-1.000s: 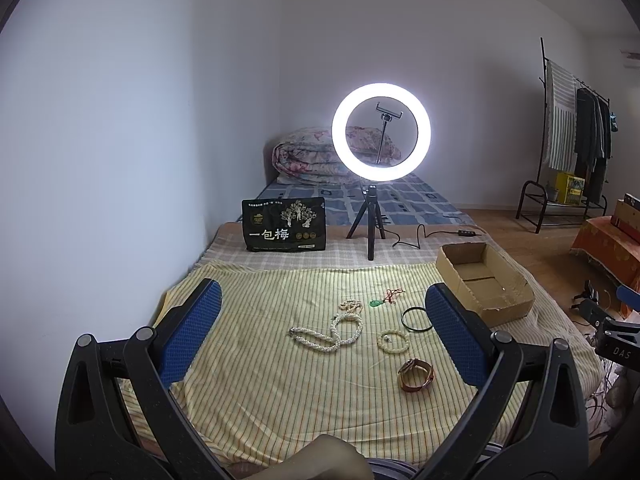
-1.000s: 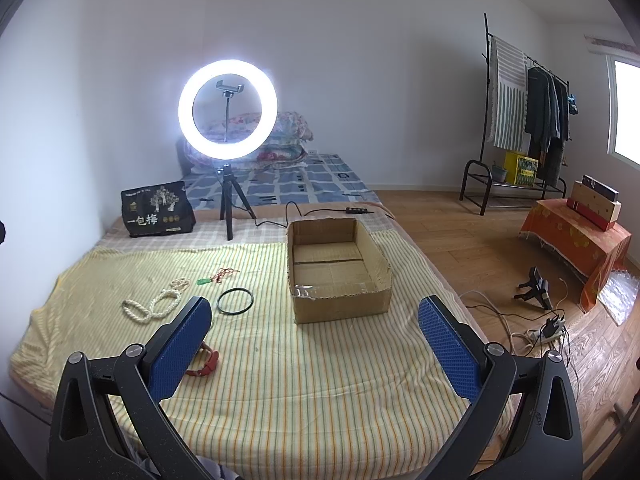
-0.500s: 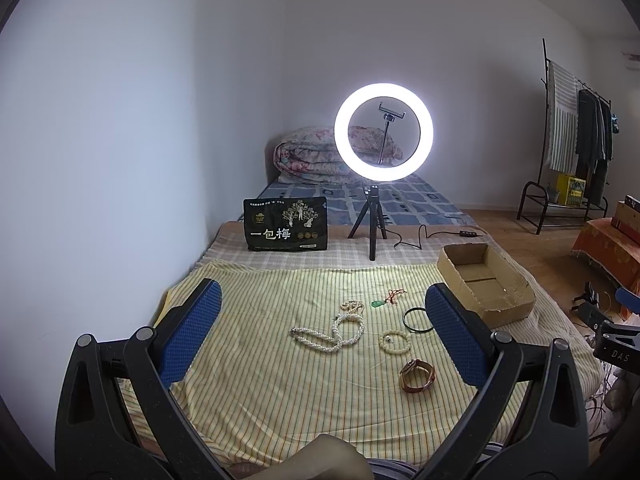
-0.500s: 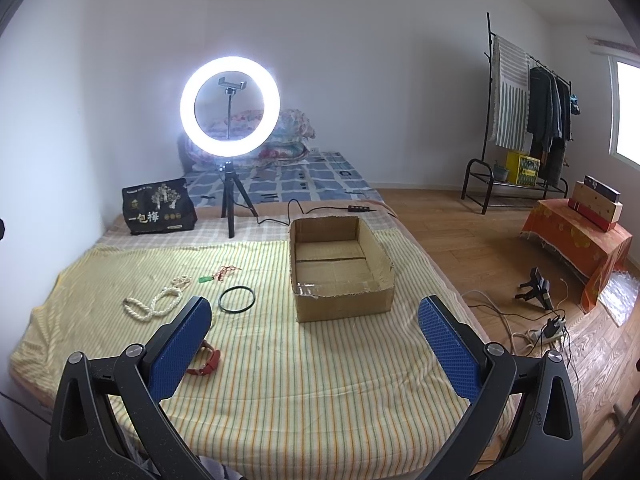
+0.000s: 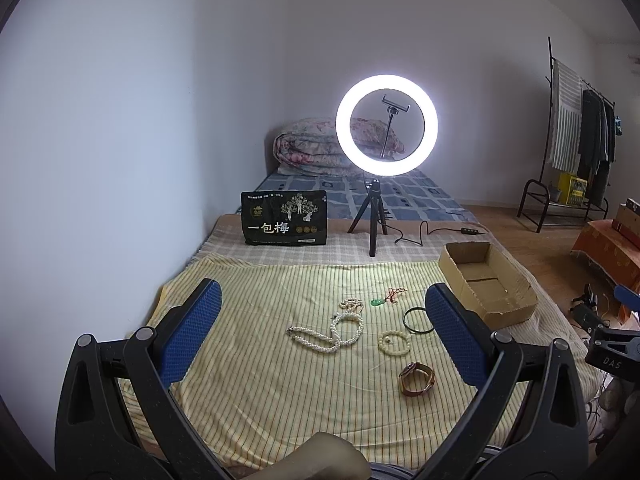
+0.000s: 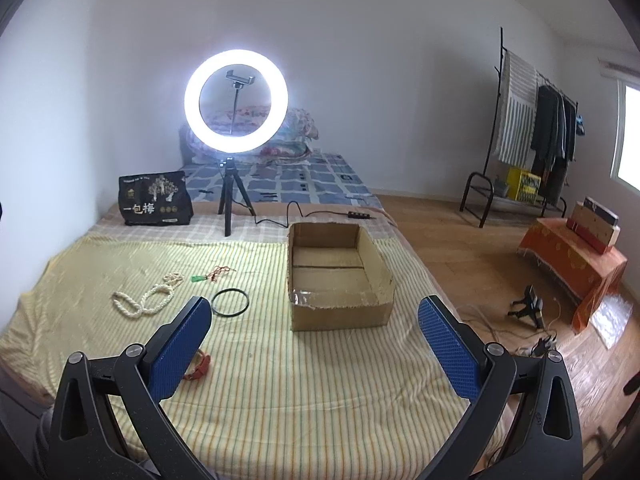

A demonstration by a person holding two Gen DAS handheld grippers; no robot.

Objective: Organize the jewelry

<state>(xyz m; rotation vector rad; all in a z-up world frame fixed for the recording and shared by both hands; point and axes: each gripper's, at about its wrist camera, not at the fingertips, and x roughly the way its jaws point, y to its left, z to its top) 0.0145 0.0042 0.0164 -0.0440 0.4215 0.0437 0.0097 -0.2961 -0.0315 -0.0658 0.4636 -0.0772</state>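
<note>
Striped yellow cloth (image 5: 260,380) covers the bed under both grippers and carries all the items.

Ring light (image 6: 236,100) on a small tripod, lit, far ahead of both grippers; black printed bag (image 5: 284,224) upright ahead-left of the left gripper, beside the tripod.

Cardboard box (image 6: 338,280): open-topped, nothing visible inside, directly ahead of the right gripper (image 6: 316,338), between its finger lines. From the left wrist view it sits ahead-right, beyond the right finger.

Left gripper (image 5: 324,330): jaws spread wide, holding nothing, above the cloth. Right gripper: same, jaws wide apart, nothing between the pads.

Jewelry, all loose on the cloth, none in the box:
- Pearl necklace (image 5: 332,334), looped, ahead of the left gripper between its fingers; ahead-left of the right gripper.
- Black bangle (image 6: 230,302), flat, just ahead of the right gripper's left finger; partly hidden by the left gripper's right finger in the left view.
- Brown watch (image 5: 416,378), nearest the left gripper, inside its right finger.
- Pale bead bracelet (image 5: 394,343), between watch and necklace.
- Small bead bracelet (image 5: 351,304), just beyond the necklace.
- Green pendant on red cord (image 5: 384,299), farthest of the group.
</note>
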